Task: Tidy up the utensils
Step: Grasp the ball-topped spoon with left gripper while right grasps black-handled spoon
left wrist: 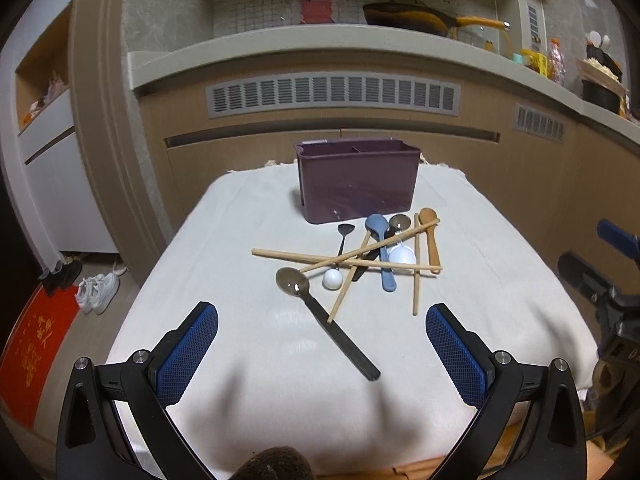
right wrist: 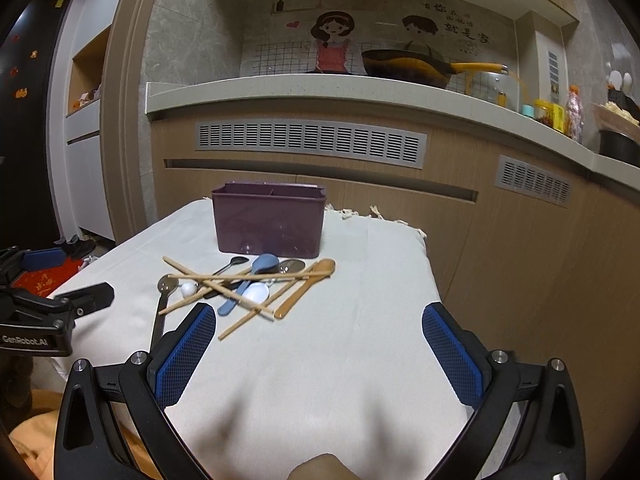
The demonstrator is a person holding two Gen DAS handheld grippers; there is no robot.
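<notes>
A purple utensil holder [left wrist: 356, 180] with two compartments stands at the far side of a white cloth-covered table [left wrist: 224, 240]; it also shows in the right wrist view [right wrist: 268, 220]. In front of it lies a loose pile: several wooden chopsticks [left wrist: 344, 260], a blue spoon [left wrist: 380, 240], a wooden spoon [left wrist: 430, 236], a white spoon [left wrist: 402, 257], and a metal spoon with a black handle [left wrist: 320, 312] nearest me. My left gripper [left wrist: 322, 316] is open and empty, over the near part of the table. My right gripper [right wrist: 318, 318] is open and empty, right of the pile [right wrist: 248, 284].
Kitchen cabinets with a vent grille [left wrist: 332, 94] stand behind the table, under a counter holding a pan [left wrist: 416, 18]. Shoes [left wrist: 98, 290] and a red mat [left wrist: 32, 344] lie on the floor to the left. The other gripper shows at the left edge of the right wrist view [right wrist: 48, 308].
</notes>
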